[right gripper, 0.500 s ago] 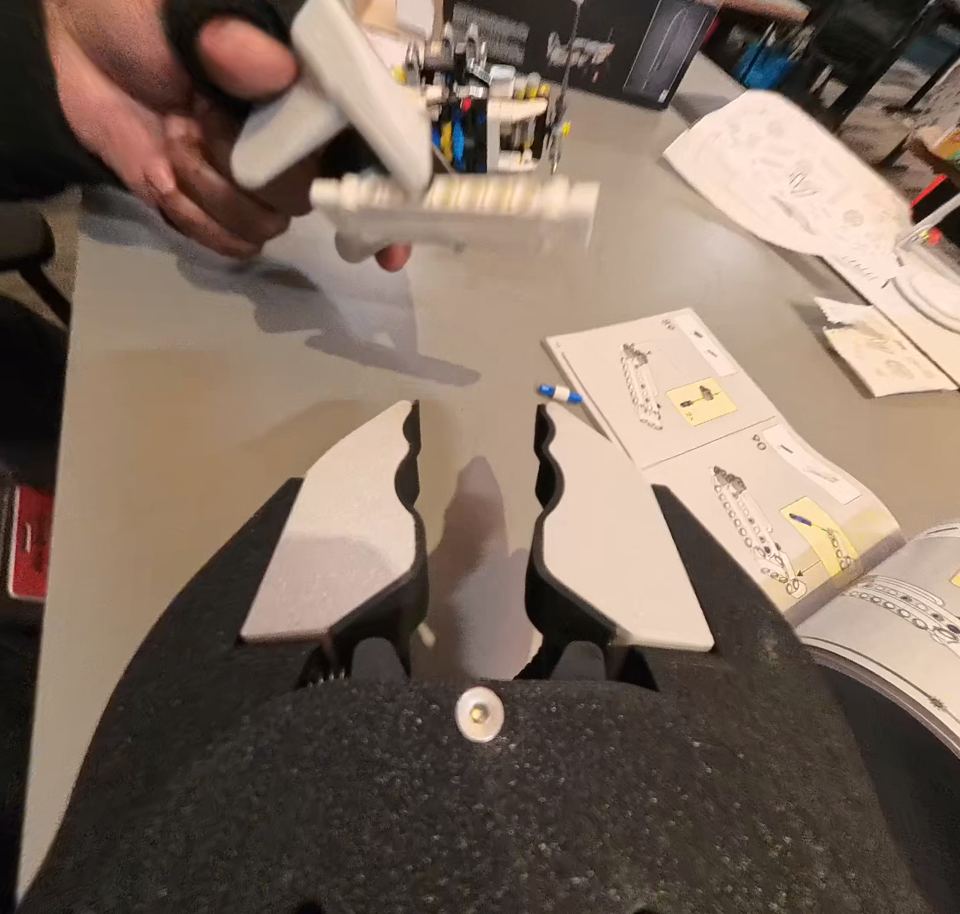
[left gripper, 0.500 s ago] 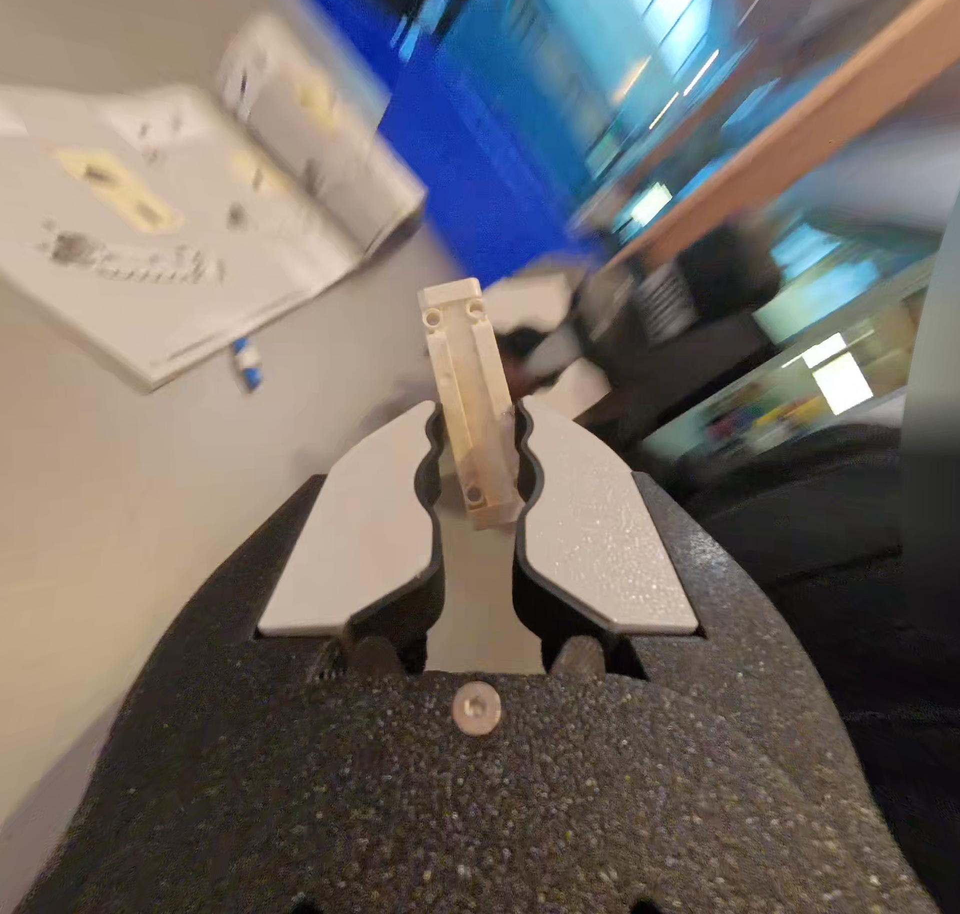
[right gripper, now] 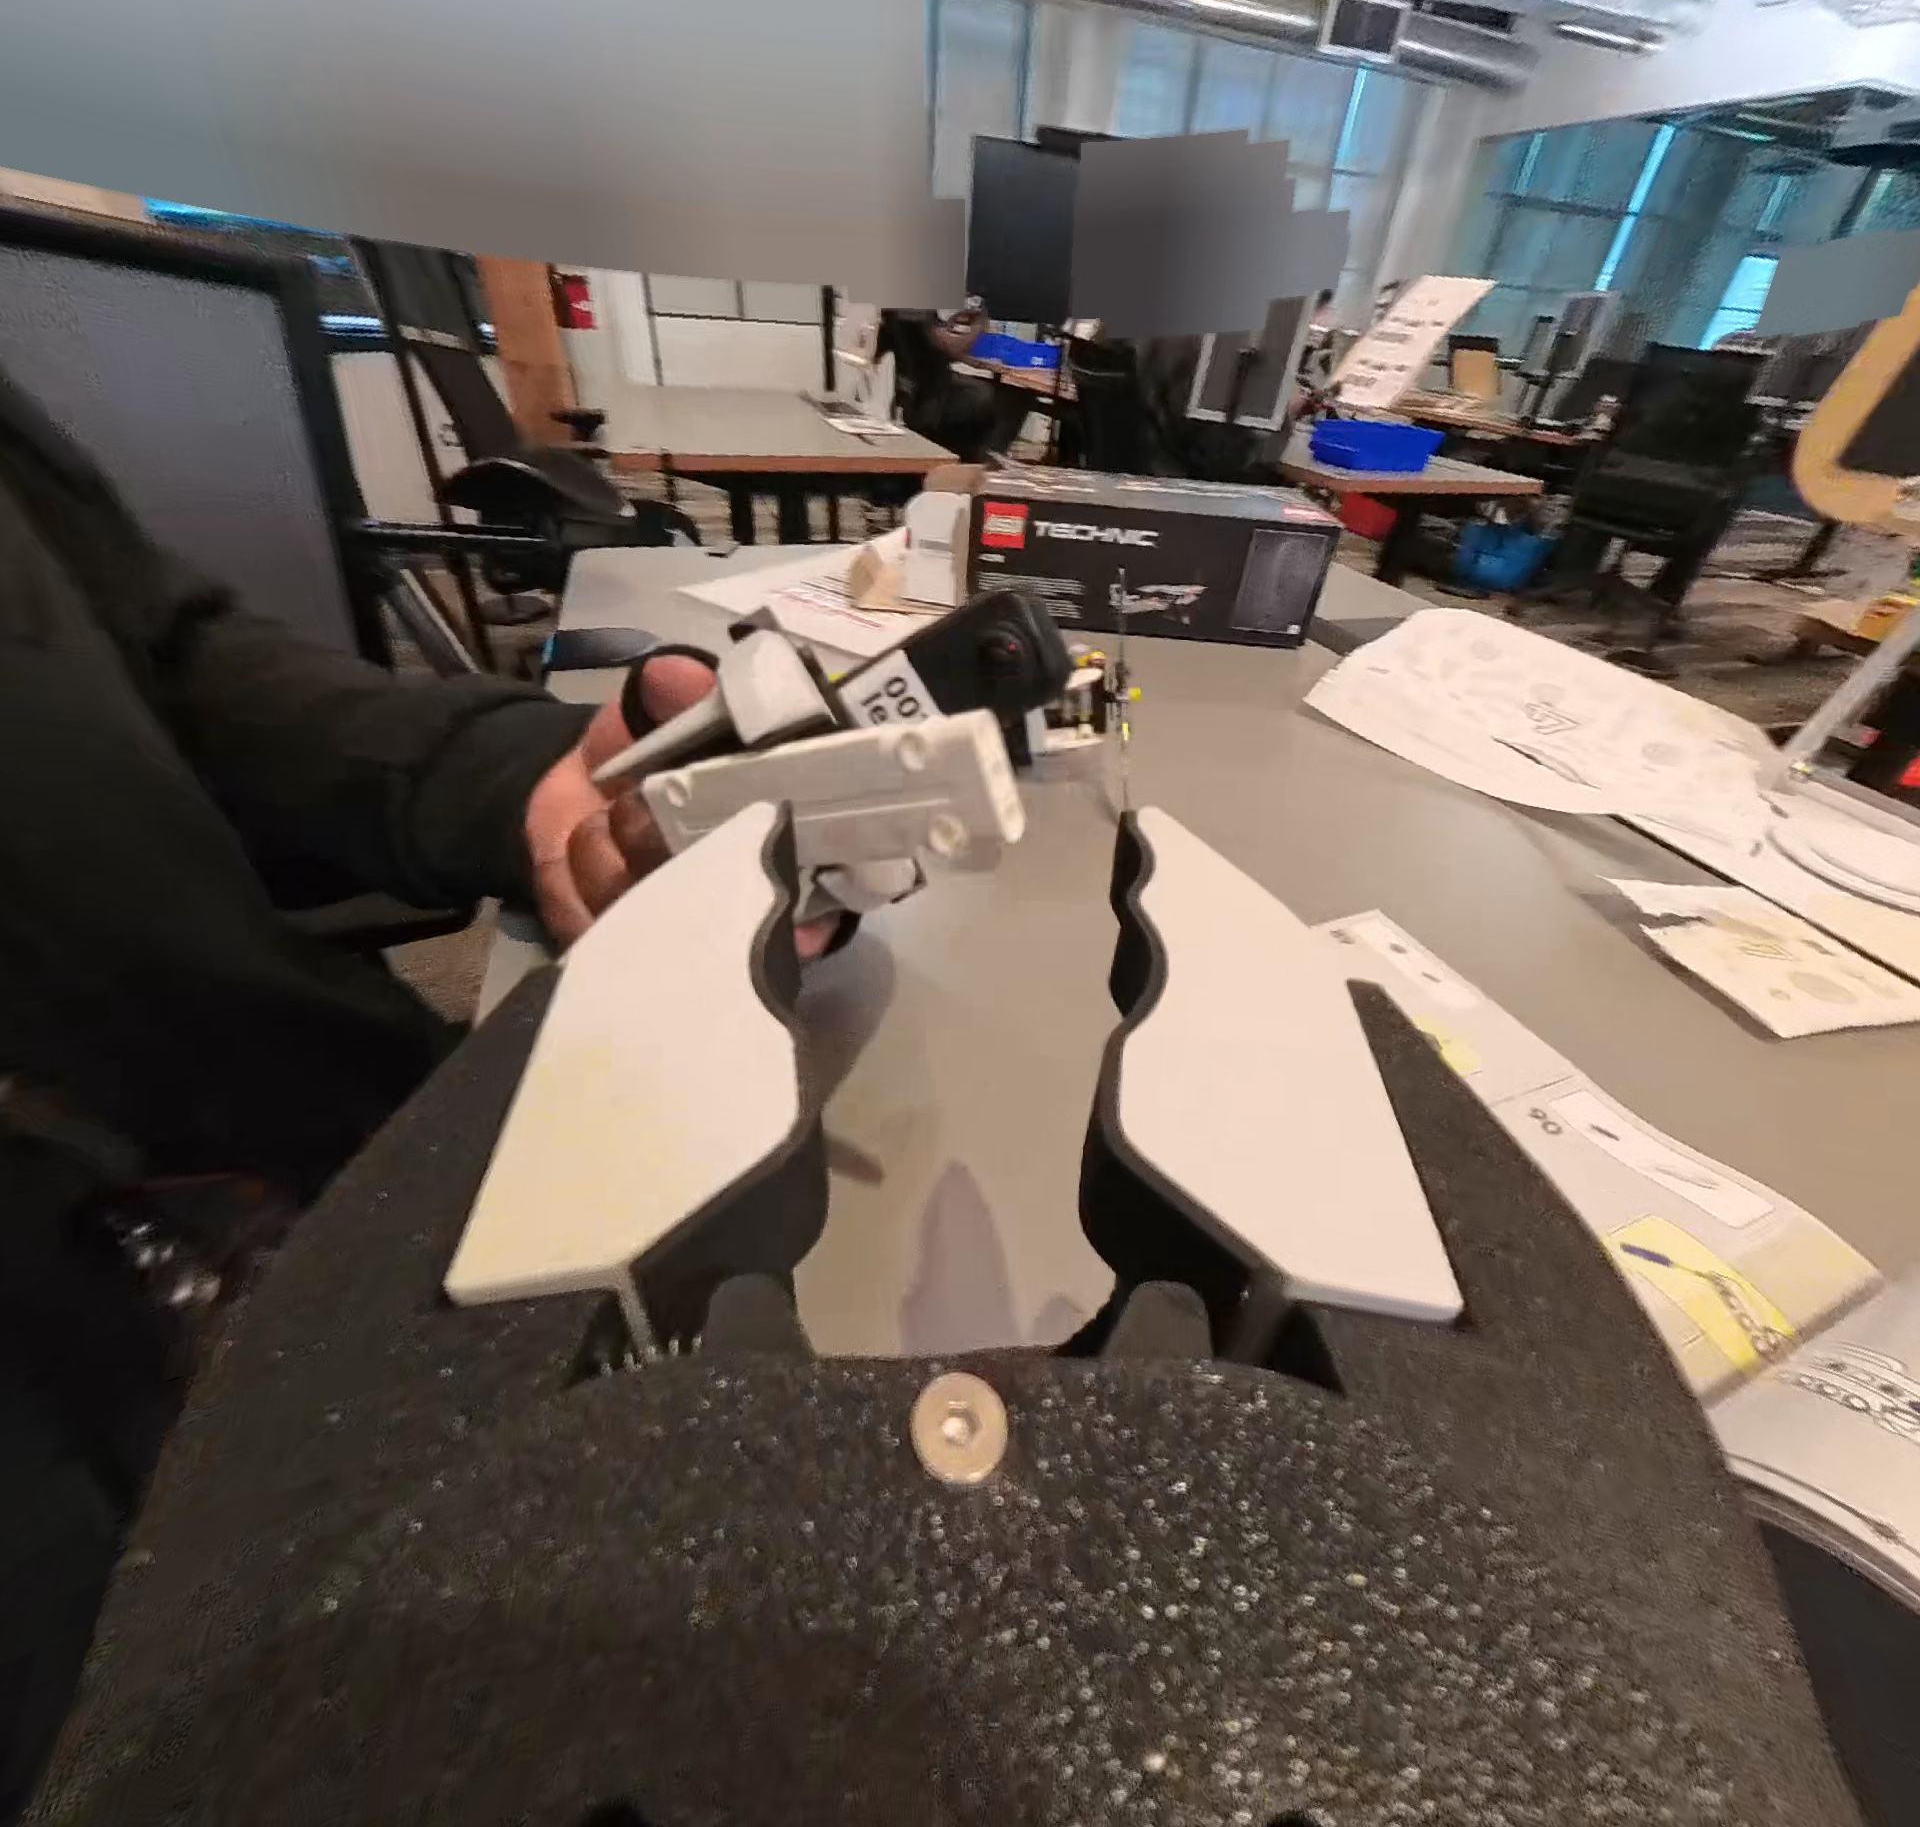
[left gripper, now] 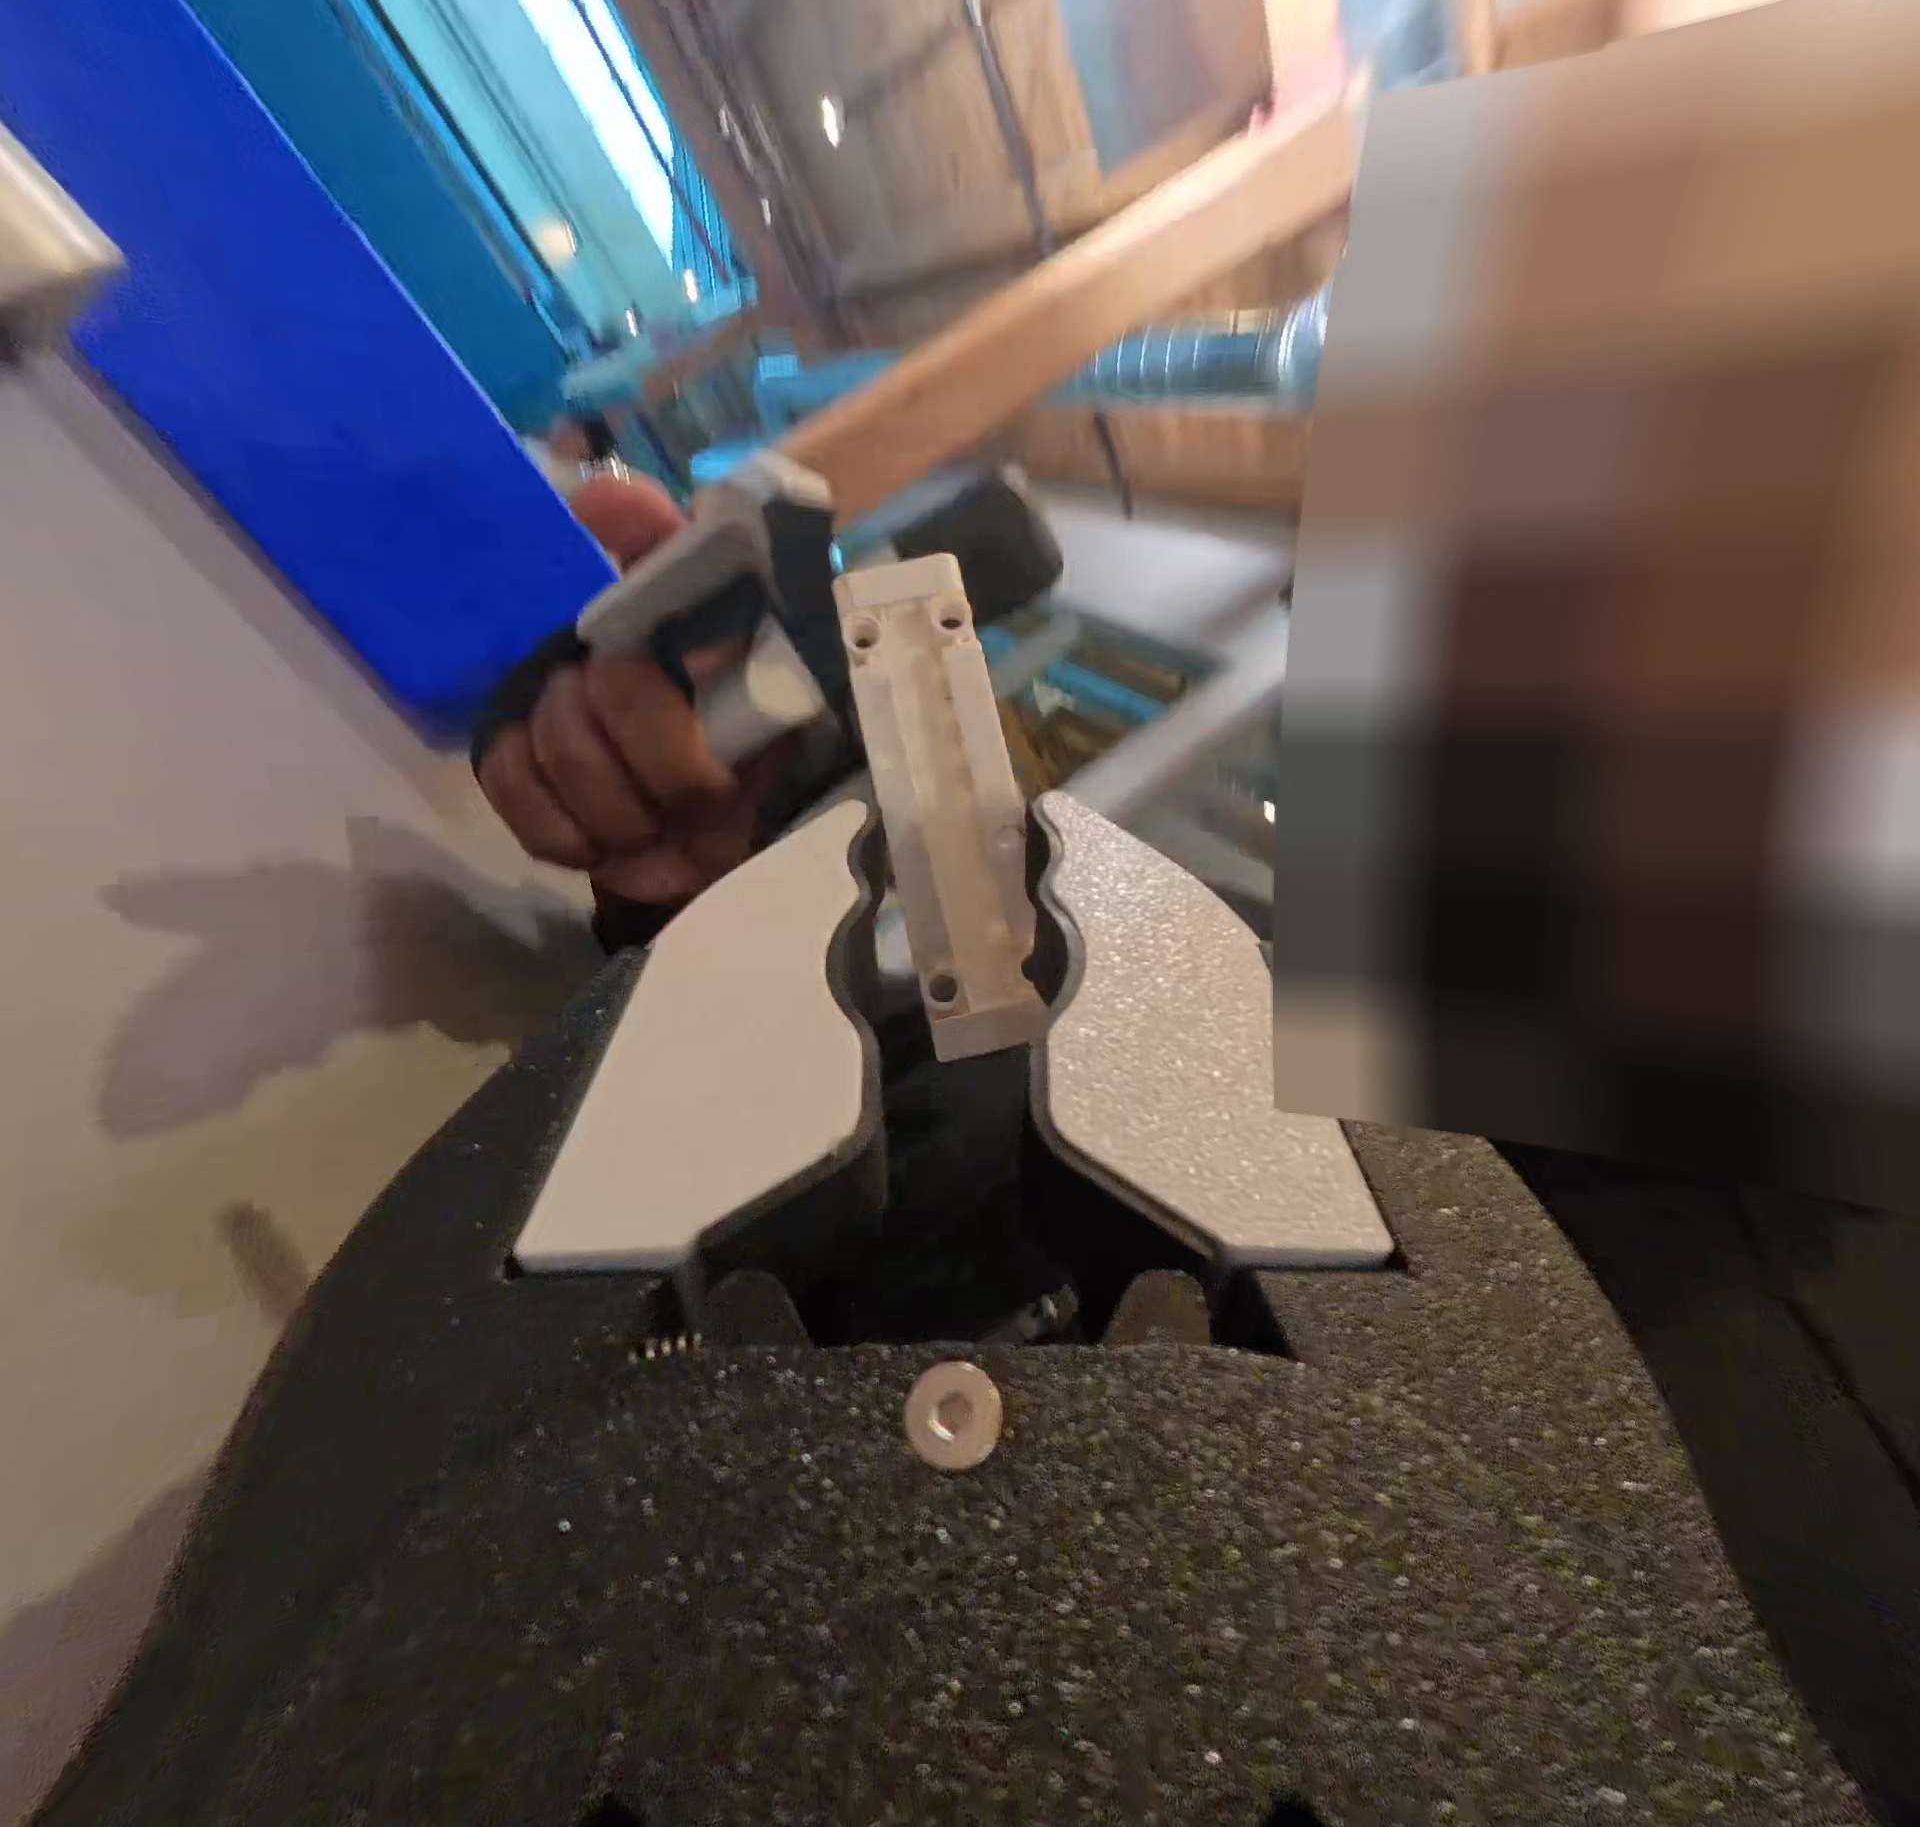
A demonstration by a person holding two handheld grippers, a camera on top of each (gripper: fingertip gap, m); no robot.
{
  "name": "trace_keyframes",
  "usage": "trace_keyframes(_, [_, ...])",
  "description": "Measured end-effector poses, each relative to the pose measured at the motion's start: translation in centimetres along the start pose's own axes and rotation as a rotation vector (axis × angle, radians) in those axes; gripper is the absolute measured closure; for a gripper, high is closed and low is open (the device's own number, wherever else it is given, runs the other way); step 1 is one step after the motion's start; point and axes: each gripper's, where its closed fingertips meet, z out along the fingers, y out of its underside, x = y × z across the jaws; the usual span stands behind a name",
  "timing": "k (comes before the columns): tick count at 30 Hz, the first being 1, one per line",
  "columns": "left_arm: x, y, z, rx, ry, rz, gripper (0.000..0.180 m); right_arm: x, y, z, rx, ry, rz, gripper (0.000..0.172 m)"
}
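My left gripper (left gripper: 954, 811) is shut on a long white plastic part (left gripper: 935, 821) with round holes. The part sticks out past the fingertips and is held in the air. The right wrist view shows the same part (right gripper: 831, 790) held crosswise by the left gripper in a person's hand (right gripper: 582, 832), just beyond my right gripper's left finger (right gripper: 686, 998). My right gripper (right gripper: 951, 832) is wide open and empty above the grey table (right gripper: 1299, 842). It also shows in the left wrist view (left gripper: 727, 614), held by a hand just left of the part.
A black box (right gripper: 1153, 556) stands at the back of the table, with a small brick model (right gripper: 1091, 707) in front of it. Printed sheets (right gripper: 1538, 728) and an open instruction booklet (right gripper: 1662, 1206) lie on the right. A blue panel (left gripper: 260, 375) is at the left wrist view's left.
The left gripper has swung with the white part still in its grasp, and now faces the right gripper. The right view has tilted up and its jaws have opened wider.
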Motion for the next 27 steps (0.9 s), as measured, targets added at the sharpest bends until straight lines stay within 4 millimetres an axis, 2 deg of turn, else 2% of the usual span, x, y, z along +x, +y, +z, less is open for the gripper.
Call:
trace_keyframes(1, [0.1,0.8,0.5,-0.043,0.017,-0.004,0.153,-0.3,-0.1,-0.5,0.002,-0.022,-0.002,0.114])
trace_keyframes(5, [-0.1,2.7,1.9,-0.171,0.033,-0.04,0.153,-2.9,0.0,-1.9,-0.018,-0.145,-0.057,0.131])
trace_keyframes(8, [-0.2,4.4,2.6,-0.294,0.007,-0.002,0.153,-3.8,0.5,-3.0,-0.05,-0.14,-0.127,0.146])
trace_keyframes(10, [-0.2,4.0,2.6,-0.28,-0.005,0.012,0.154,-4.5,-0.1,-4.5,0.007,-0.134,-0.157,0.162])
trace_keyframes(11, [-0.7,3.2,2.5,-0.251,-0.047,0.026,0.157,-4.4,-0.5,-5.3,0.034,-0.106,-0.139,0.164])
trace_keyframes(14, [-1.4,0.6,1.6,-0.172,-0.133,0.102,0.157,-2.5,-1.3,-8.1,0.073,0.083,-0.09,0.164])
trace_keyframes(16, [-3.2,-1.4,0.4,-0.142,-0.307,0.214,0.157,-0.4,-2.1,-11.2,0.057,0.271,-0.094,0.164])
trace_keyframes(19, [-6.3,-3.6,-2.4,-0.221,-0.665,0.467,0.155,3.7,-3.1,-18.4,-0.032,0.636,-0.137,0.164])
trace_keyframes(21, [-8.4,-4.7,-4.9,-0.338,-0.93,0.624,0.151,6.1,-3.0,-23.5,-0.112,0.861,-0.144,0.164])
trace_keyframes(23, [-10.0,-5.6,-7.4,-0.461,-1.156,0.749,0.148,7.9,-1.8,-27.6,-0.206,1.035,-0.127,0.162])
trace_keyframes(24, [-10.5,-5.7,-8.1,-0.512,-1.221,0.774,0.147,8.5,-0.7,-28.8,-0.263,1.075,-0.094,0.154])
trace_keyframes(27, [-11.5,-5.3,-8.5,-0.56,-1.279,0.767,0.147,9.3,2.8,-29.7,-0.436,1.092,0.01,0.134])
